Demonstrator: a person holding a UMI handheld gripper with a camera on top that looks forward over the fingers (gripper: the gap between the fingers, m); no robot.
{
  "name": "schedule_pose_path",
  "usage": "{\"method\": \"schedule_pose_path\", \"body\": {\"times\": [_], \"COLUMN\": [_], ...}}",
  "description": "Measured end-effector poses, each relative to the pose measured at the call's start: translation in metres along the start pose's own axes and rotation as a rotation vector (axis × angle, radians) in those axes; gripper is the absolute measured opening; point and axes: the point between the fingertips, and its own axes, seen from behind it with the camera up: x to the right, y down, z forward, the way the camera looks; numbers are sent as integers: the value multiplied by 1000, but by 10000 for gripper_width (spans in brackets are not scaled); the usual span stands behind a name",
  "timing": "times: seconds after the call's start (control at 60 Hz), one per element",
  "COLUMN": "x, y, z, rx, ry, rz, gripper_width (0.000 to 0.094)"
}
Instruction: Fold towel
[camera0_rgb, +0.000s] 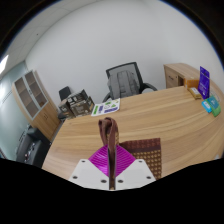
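A brown towel (146, 153) with a dotted pattern lies on the wooden table (150, 118), just ahead of and to the right of my fingers. My gripper (109, 152) is shut on a fold of this towel. The pinched edge (106, 129) stands up from between the magenta pads (97, 160) and is lifted above the table. The part of the towel under the fingers is hidden.
A green-and-white booklet (106, 106) lies mid-table beyond the towel. Teal and blue items (210, 104) and a purple box (204, 79) sit at the table's far right. A grey office chair (124, 80) stands behind the table, and a glass-door cabinet (30, 95) to the left.
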Motion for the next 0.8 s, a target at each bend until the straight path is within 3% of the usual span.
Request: {"method": "schedule_pose_path", "body": {"times": [0.133,0.2,0.25,0.4,0.433,0.8], "x": [72,103,119,150,150,76], "y": [27,38,41,32,31,10], "z": [16,19,14,-16,-24,-150], "rx": [-69,-97,-108,-99,-99,0], "ry": [76,115,138,218,223,261], "rz": [9,2,-8,-68,-79,-225], "gripper_width": [63,133,259,804,863,857]}}
